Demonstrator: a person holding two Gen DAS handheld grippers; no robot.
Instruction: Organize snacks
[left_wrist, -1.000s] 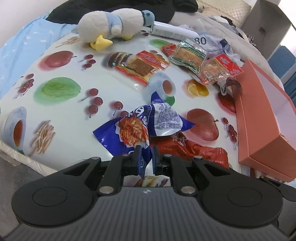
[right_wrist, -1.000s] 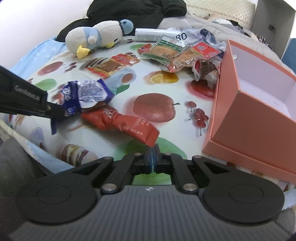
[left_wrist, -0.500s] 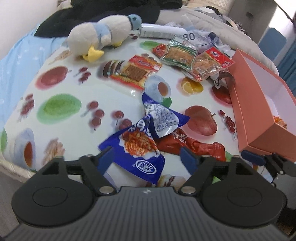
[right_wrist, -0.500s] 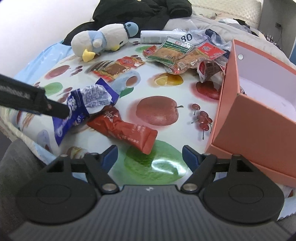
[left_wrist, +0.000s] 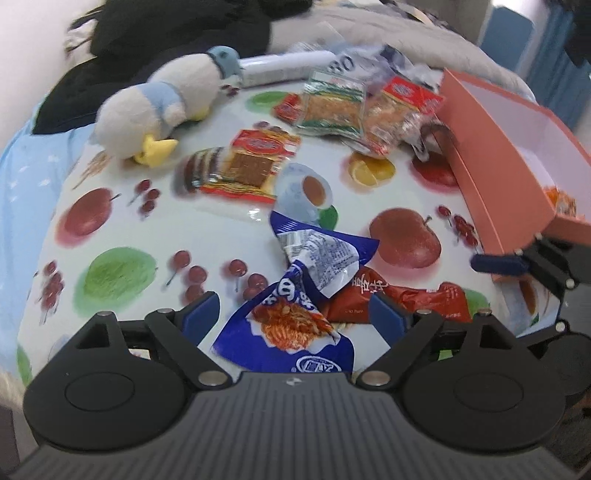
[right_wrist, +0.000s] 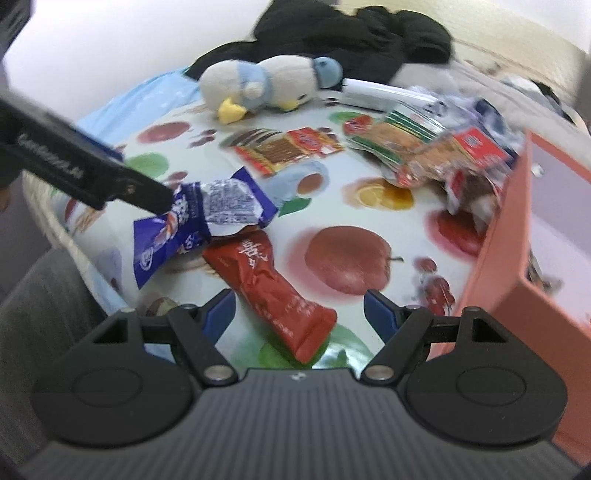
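The left gripper (left_wrist: 295, 314) is opening, its jaws spreading either side of the crumpled blue packet (left_wrist: 295, 321) without pressing it. The right gripper (right_wrist: 299, 306) stands apart over the red packet (right_wrist: 269, 288), which lies just beside the blue one; the orange box (right_wrist: 498, 258) sits well right of both

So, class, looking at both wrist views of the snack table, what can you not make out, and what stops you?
- Orange box, left wrist view: its near wall hides most of the contents.
- Snack pile, right wrist view: motion blur makes the labels unreadable.
- Blue packet, left wrist view: the gripper body hides its lower edge.
- Red packet, left wrist view: partly under the blue packet.
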